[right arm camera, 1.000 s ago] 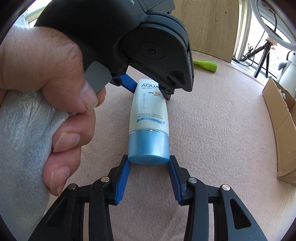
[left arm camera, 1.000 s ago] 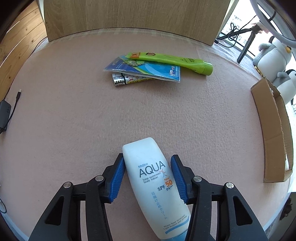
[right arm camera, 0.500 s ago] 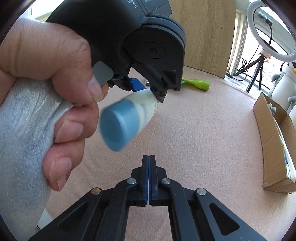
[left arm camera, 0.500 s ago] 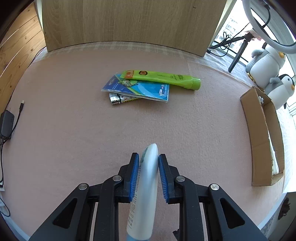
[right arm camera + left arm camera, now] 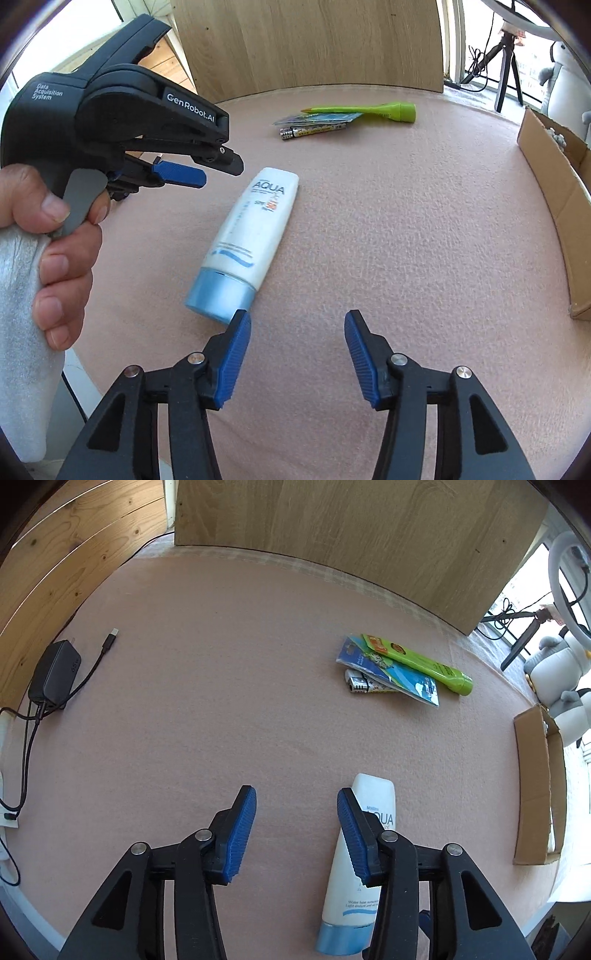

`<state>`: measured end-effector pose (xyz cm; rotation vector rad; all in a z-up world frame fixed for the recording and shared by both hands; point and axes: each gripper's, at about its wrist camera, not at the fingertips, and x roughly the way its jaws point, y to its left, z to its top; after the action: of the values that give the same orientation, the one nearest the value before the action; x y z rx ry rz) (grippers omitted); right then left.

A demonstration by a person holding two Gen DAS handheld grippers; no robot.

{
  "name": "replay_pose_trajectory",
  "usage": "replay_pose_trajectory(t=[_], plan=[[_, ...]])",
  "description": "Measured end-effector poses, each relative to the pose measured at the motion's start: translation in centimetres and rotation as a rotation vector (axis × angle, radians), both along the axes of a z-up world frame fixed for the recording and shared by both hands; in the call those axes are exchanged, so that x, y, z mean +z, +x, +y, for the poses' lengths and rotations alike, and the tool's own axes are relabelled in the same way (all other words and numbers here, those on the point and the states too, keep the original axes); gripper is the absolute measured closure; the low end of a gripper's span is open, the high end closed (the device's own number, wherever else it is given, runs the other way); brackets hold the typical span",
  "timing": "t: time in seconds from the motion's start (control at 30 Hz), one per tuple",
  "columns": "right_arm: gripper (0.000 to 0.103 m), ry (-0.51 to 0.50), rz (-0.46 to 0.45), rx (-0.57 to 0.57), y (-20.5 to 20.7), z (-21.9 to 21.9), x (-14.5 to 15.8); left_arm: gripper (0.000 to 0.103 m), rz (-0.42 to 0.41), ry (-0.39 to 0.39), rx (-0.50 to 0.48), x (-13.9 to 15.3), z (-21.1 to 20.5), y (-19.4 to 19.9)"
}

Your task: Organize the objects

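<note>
A white sunscreen tube with a blue cap lies flat on the pink mat, label up. My left gripper hangs just left of the sunscreen tube; its jaws are opening and hold nothing, the tube lying under and outside the right finger. Seen from the right wrist, the left gripper is held in a hand above the tube's upper end. My right gripper is opening with nothing between its jaws; its left fingertip sits by the blue cap. Farther back lie a green tube, a blue packet and a lighter.
An open cardboard box stands at the mat's right edge. A black charger with cables lies at the far left. A wooden board closes the back. Plush penguins and a ring light tripod stand beyond the right edge.
The left gripper pinched and lifted the sunscreen tube, then let it go and shifted left. The tube now lies flat again. The right gripper shut empty, then opened.
</note>
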<state>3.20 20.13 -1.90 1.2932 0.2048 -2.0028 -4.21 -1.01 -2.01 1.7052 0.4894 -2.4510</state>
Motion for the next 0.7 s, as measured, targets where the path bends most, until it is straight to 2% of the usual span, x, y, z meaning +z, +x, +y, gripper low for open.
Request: replay_pose_trajectory(t=[0.07,0.13,0.27,0.37,0.47,0.5,0.53,0.7], plan=[[0.051,-0.004,0.004,-0.002,0.1,-0.9,0.0,0.054,0.001,-0.002,0.002,0.0,-0.7,0.3],[0.051,-0.041,-0.028,0.009,0.1,-1.5,0.3,0.054,-0.001,-0.001,0.012,-0.1,-1.4,0.6],[0.051,-0.001,0.001,0.054,1.1,-4.0,0.6,0.053,-0.015,0.011,0.032,-1.0,-2.4,0.9],[0.051,0.045,0.005,0.054,0.8,-5.4,-0.5,0.052,-0.024,0.026,0.038,-1.5,-3.0,1.2],[0.052,0.041,-0.009,0.026,0.1,-5.3,-1.5,0.045,-0.02,0.037,0.033,-1.5,-2.9,1.4],[0.058,0.046,-0.004,0.027,0.1,-5.3,-1.5,0.042,-0.019,0.041,0.03,-1.5,-2.8,1.4],[0.059,0.053,0.007,0.035,0.1,-5.3,-1.4,0.038,-0.017,0.05,0.025,-1.5,-2.6,1.3],[0.063,0.077,0.048,0.099,1.1,-5.0,-1.4,0.034,-0.022,0.077,-0.033,-1.6,0.0,1.0]])
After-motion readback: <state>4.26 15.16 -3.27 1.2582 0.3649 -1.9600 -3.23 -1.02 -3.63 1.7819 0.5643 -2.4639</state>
